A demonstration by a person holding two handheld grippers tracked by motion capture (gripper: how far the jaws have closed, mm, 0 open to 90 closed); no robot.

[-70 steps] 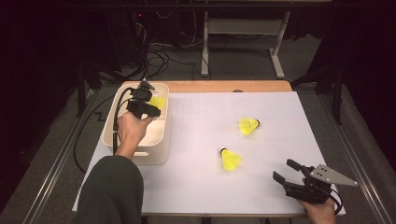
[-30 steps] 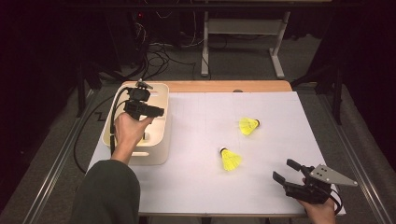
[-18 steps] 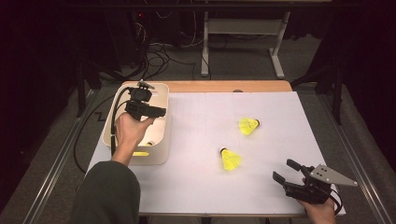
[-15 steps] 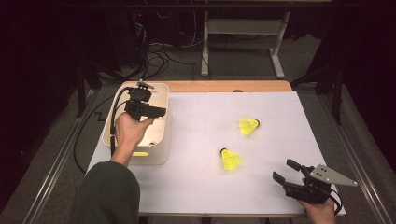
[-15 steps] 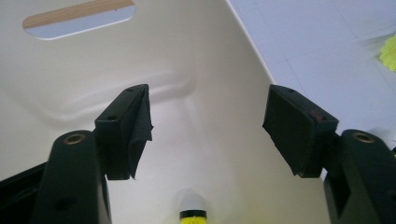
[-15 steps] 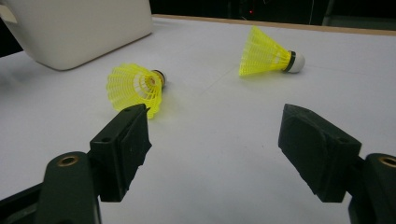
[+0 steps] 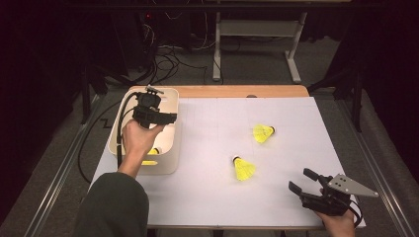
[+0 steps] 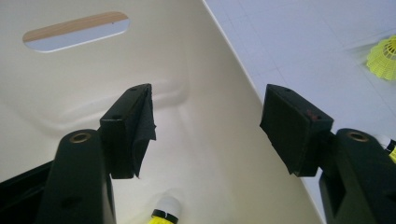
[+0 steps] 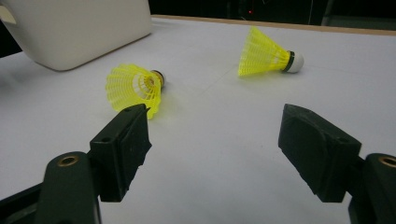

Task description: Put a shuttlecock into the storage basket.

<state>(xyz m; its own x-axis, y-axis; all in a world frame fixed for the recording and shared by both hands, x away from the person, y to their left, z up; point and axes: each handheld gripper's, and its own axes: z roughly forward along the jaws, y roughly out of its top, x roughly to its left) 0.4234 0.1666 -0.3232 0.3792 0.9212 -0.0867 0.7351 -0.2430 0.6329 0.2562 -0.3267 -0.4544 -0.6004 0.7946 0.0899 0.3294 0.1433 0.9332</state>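
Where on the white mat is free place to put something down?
The mat is bare between the bin and the nearer shuttlecock, also along its far edge behind the farther shuttlecock. Crowded: the near right corner, at the right claw.

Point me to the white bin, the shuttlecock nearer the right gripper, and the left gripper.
white bin (image 7: pixel 168 167), high view, near-right rim.
nearer shuttlecock (image 7: pixel 243 169), high view, yellow skirt.
left gripper (image 8: pixel 208 119), left gripper view, midway between its open jaws, over the bin.
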